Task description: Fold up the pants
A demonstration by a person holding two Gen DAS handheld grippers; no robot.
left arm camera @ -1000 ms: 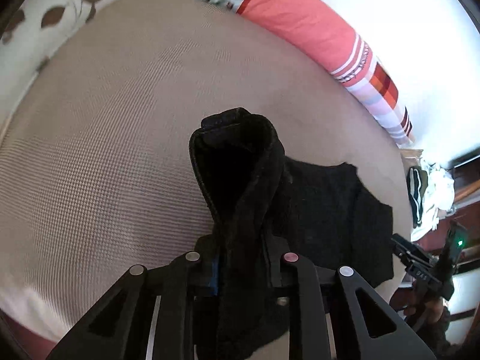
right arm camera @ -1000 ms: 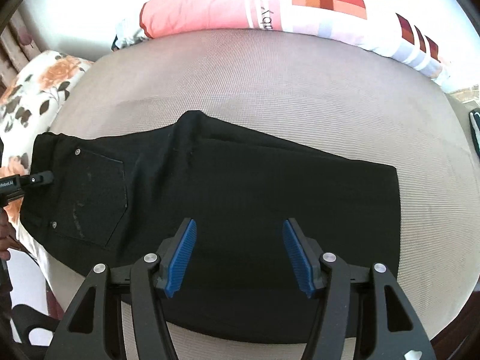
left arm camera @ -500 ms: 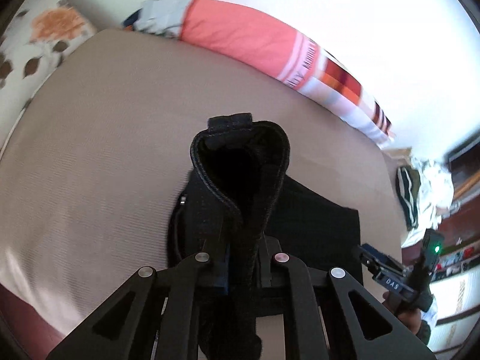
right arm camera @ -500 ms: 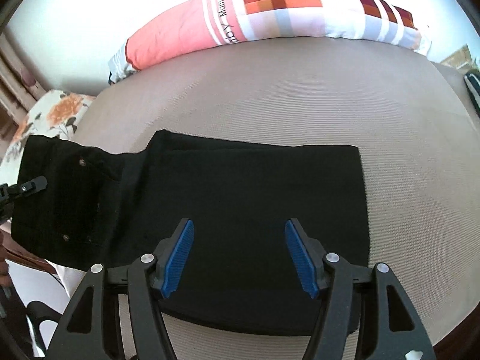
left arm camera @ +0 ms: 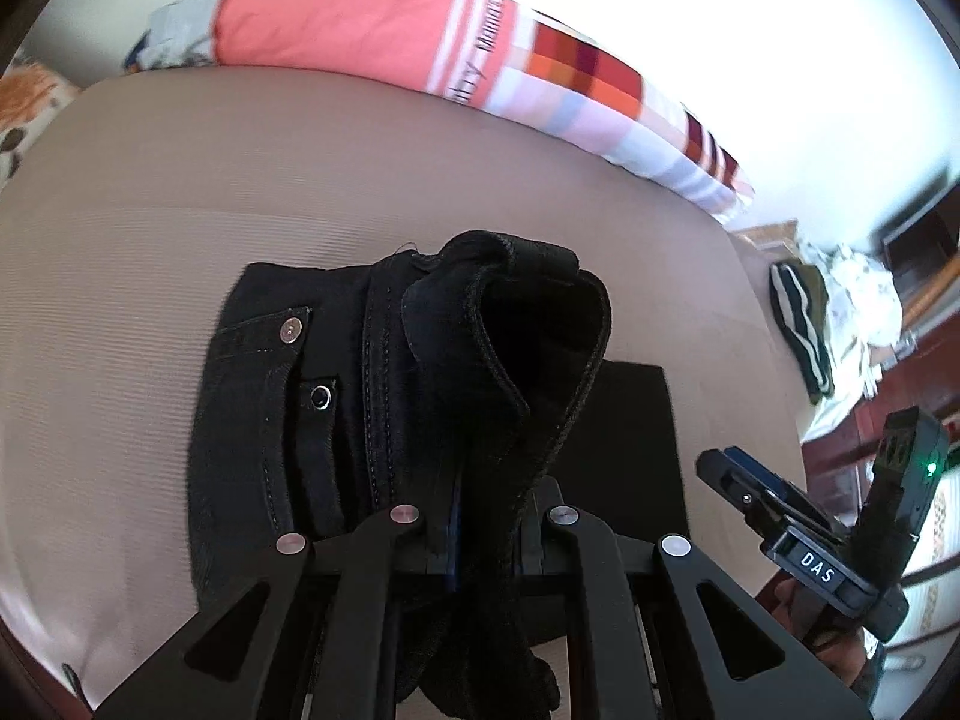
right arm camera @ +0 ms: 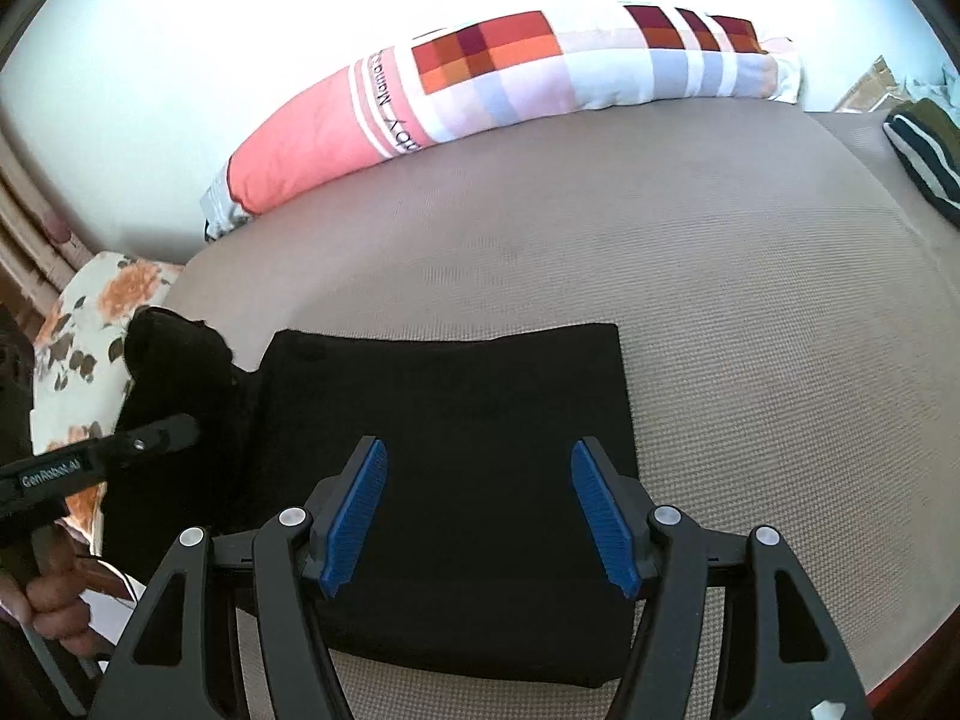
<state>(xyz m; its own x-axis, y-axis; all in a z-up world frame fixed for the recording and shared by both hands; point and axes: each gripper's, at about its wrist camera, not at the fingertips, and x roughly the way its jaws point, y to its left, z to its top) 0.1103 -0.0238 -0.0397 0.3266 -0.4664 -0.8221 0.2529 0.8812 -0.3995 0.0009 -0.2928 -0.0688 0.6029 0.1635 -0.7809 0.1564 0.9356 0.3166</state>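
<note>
On the far left of the right wrist view a floral cushion lies at the edge of the beige mattress. Just in front of it the left gripper has its fingers pressed together on the bunched waistband of the black pants, which rises in a loop between and beyond the fingertips; left of those fingers a riveted pocket lies flat. The folded legs of the pants spread on the mattress under and ahead of the right gripper, whose blue-padded fingers are spread wide, hovering above the cloth and holding nothing. Beyond both pairs of fingers a long pink and checked pillow runs along the wall. At the far right sits a striped dark garment.
</note>
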